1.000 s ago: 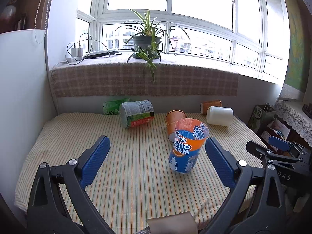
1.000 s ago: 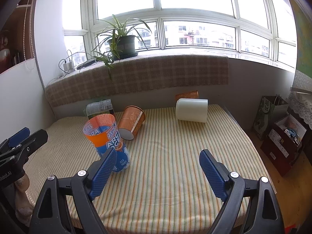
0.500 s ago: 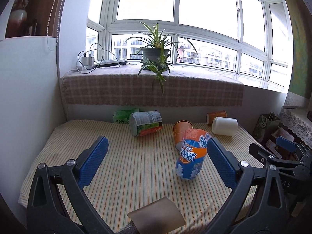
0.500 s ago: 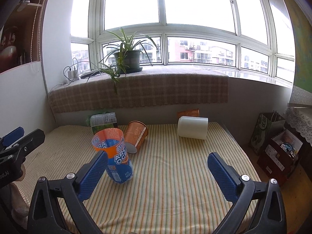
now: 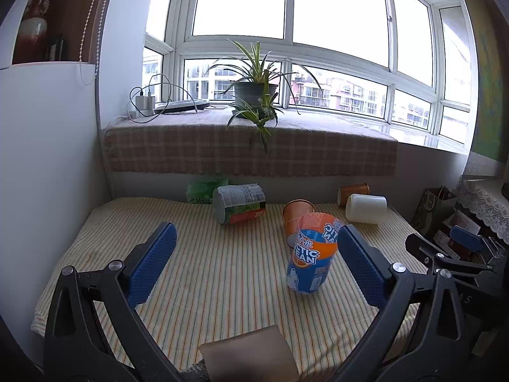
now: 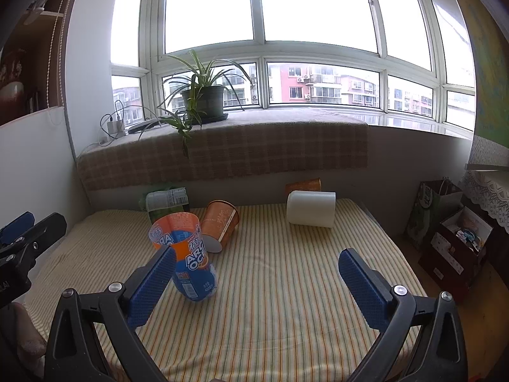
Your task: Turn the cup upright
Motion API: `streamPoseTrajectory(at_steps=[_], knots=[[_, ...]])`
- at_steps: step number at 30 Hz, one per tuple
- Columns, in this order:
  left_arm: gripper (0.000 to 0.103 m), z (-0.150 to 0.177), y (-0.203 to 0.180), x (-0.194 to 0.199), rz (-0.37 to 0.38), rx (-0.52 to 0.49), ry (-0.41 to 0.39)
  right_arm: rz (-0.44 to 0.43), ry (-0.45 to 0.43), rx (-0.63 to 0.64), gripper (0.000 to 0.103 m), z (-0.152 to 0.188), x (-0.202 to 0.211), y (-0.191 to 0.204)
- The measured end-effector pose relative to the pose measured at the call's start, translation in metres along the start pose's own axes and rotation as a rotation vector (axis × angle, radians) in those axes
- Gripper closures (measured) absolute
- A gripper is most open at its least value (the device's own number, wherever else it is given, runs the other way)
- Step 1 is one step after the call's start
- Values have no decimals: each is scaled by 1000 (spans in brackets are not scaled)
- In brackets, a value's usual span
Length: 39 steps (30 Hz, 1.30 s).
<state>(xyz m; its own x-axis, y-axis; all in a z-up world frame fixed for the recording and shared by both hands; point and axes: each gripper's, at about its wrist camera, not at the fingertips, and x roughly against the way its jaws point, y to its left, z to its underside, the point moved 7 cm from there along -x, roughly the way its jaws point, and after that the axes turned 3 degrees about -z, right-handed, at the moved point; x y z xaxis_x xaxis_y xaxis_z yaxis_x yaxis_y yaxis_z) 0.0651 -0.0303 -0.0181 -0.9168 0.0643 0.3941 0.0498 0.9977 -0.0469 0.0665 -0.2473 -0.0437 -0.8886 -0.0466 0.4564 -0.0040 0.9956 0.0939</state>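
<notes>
A blue and orange cup point(image 5: 313, 253) stands upright on the striped table point(image 5: 222, 273), mouth up and leaning a little. It also shows in the right wrist view point(image 6: 187, 258). My left gripper point(image 5: 254, 264) is open and empty, back from the cup, which sits just inside its right finger point(image 5: 361, 267). My right gripper point(image 6: 254, 283) is open and empty, with the cup just behind its left finger point(image 6: 152, 283). Each gripper shows at the edge of the other's view.
Lying on their sides toward the back are an orange cup point(image 5: 296, 216), a white cup point(image 5: 366, 208), a second orange cup point(image 5: 353, 191), a green-labelled container point(image 5: 238, 203) and a green packet point(image 5: 200, 191). A brown piece point(image 5: 248, 356) lies at the front edge. Boxes point(image 6: 458, 248) stand right.
Both grippers have pulled back and tilted up, so the table and cups sit lower and smaller in view. The blue and orange cup has stayed standing where it was.
</notes>
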Motion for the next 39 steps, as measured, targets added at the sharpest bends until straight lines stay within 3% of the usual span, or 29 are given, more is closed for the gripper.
streamPoseTrajectory(at_steps=[39], knots=[[0,-5,2,3,-4,1,-3,-13,34,-26,0,4,-6,0]])
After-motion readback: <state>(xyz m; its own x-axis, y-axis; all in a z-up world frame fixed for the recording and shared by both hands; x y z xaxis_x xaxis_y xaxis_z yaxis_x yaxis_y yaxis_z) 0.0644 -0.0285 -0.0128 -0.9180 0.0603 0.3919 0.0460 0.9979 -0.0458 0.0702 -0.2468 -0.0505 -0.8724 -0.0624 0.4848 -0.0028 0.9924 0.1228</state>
